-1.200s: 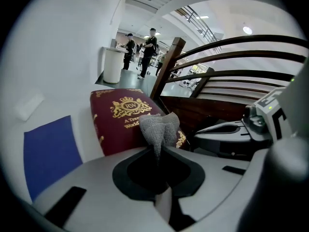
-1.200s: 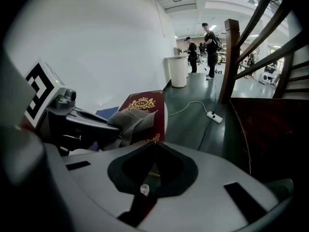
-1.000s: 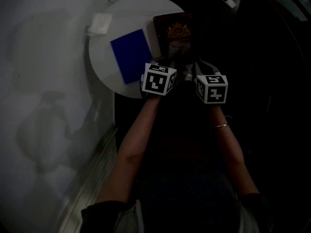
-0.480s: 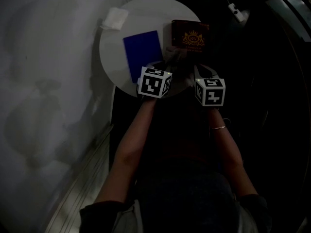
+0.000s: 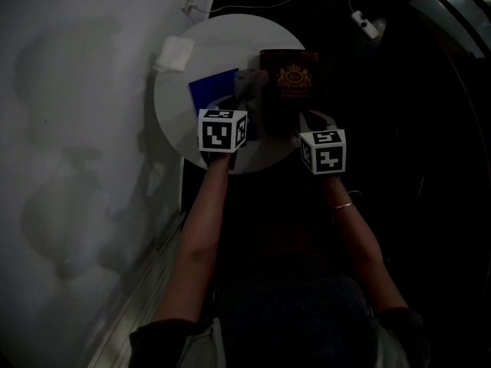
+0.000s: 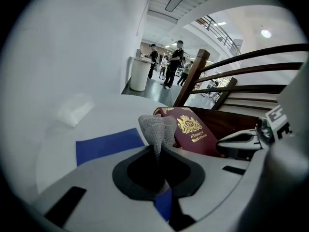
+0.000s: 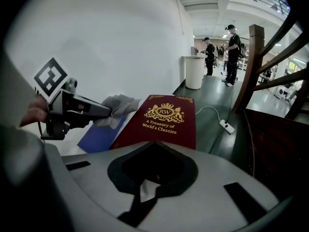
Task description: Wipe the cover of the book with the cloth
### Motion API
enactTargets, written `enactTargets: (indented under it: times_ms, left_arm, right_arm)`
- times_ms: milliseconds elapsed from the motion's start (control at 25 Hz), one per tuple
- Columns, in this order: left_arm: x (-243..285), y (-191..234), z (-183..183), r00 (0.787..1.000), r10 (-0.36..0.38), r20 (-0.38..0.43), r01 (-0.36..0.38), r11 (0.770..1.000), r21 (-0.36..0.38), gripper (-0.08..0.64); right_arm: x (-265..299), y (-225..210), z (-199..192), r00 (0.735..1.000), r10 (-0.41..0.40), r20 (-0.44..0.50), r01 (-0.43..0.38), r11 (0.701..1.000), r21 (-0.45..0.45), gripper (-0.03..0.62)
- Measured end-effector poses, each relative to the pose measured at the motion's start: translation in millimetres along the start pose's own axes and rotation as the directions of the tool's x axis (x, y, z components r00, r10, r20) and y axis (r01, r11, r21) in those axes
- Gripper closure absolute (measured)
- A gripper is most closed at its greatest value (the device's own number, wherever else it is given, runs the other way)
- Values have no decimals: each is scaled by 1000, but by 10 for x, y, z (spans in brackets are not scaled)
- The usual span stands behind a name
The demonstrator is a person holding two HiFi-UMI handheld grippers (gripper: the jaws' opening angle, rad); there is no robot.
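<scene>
My left gripper [image 6: 158, 149] pinches the crumpled grey cloth [image 6: 157, 129] tight, just by the left edge of the dark red book with a gold crown [image 7: 161, 120]. My right gripper [image 7: 152, 151] is closed on the book's near end. The book is cover up at the right of the round white table [image 5: 230, 37], its long side pointing away from me.

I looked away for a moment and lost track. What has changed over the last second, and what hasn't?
The left gripper, shut on the grey cloth, has carried it left, from the book's near end to its left edge, above the blue sheet. The book's near end now reaches the right gripper, which is shut on it. The blue sheet and the white wad stayed on the round table.
</scene>
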State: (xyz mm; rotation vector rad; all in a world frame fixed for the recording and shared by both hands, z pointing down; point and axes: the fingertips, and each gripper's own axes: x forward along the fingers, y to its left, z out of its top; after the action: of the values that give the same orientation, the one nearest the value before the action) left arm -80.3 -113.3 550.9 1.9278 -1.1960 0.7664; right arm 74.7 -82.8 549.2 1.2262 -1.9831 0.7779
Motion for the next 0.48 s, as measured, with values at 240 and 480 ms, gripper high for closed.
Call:
enactTargets:
  times_ms: [240,480]
  left_arm:
    - [210,181,457,998,44,39,-44,999,19,526]
    - [522,310,774,996,71,46,-72,997,12,526]
  right_arm:
    - [83,-40,95,1000,8,-3,-8,1000,-1,563]
    - [177,-62,200,1000,21,-17,-21,1000,4,563]
